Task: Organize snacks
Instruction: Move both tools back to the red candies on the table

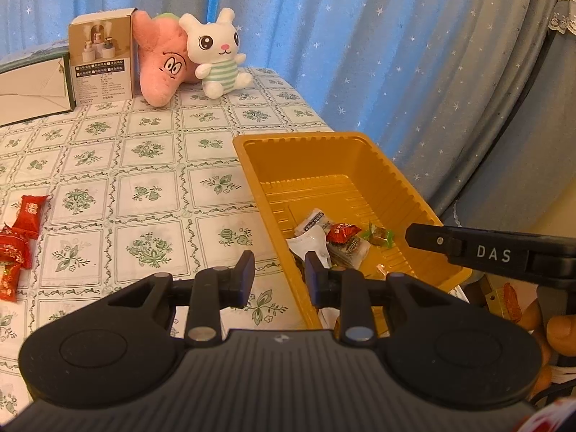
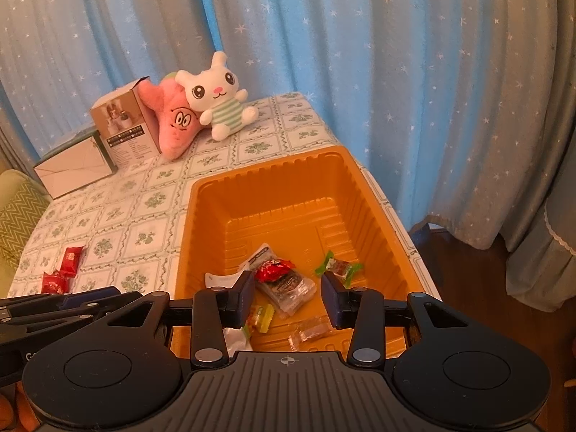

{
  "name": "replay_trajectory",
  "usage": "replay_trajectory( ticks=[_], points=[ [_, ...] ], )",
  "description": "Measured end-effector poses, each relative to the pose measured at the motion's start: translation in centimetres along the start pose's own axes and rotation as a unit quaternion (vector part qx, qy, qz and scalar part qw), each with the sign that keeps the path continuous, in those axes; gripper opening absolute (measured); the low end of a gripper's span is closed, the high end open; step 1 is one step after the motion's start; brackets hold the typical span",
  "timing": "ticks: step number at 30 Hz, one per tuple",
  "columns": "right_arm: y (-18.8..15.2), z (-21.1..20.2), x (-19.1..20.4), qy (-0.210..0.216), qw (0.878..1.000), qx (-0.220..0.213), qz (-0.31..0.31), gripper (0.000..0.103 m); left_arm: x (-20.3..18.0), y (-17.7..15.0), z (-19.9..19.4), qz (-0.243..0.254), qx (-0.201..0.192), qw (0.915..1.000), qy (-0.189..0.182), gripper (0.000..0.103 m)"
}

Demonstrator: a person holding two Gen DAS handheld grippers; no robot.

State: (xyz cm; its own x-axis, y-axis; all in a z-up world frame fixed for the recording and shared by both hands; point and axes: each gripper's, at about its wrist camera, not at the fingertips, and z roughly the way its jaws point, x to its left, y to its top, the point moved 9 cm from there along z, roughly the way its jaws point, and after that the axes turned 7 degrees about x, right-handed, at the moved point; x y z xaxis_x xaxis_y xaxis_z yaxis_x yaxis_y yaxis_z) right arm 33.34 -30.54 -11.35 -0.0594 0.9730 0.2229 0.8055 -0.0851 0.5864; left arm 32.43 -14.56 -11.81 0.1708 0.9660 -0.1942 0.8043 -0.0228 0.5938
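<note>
The right gripper [image 2: 286, 295] hangs over the near end of the orange tray [image 2: 381, 208], jaws parted and empty; the left gripper [image 1: 280, 275] straddles the tray's left wall, jaws slightly apart, gripping nothing. Wrapped snacks [image 2: 284, 280] lie mixed in the tray, their print unreadable. More red packets [image 1: 18, 241], cut off by the edge, lie on the counter [image 1: 144, 165].
</note>
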Motion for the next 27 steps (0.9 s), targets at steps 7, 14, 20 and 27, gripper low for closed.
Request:
replay_trajectory(
  ticks=[7,14,20,27],
  points=[
    [-0.4,-1.5,1.2,-0.003,1.000,-0.002,-0.005,0.042,0.6,-0.1,-2.4,0.002,-0.015,0.9998,0.010,0.026],
    [-1.3,-2.8,3.2,0.002,1.000,-0.002,-0.017,0.042,1.7,-0.6,-4.7,0.000,-0.025,0.9995,0.020,0.026],
    [-2.3,-3.5,6.0,0.016,0.999,-0.002,-0.036,0.042,3.6,-1.4,-6.6,-0.006,-0.030,0.9989,0.037,0.026],
    [-3.4,-3.6,9.6,0.033,0.998,0.003,-0.062,0.042,6.3,-2.4,-8.8,-0.021,-0.036,0.9977,0.053,0.027]
  ],
)
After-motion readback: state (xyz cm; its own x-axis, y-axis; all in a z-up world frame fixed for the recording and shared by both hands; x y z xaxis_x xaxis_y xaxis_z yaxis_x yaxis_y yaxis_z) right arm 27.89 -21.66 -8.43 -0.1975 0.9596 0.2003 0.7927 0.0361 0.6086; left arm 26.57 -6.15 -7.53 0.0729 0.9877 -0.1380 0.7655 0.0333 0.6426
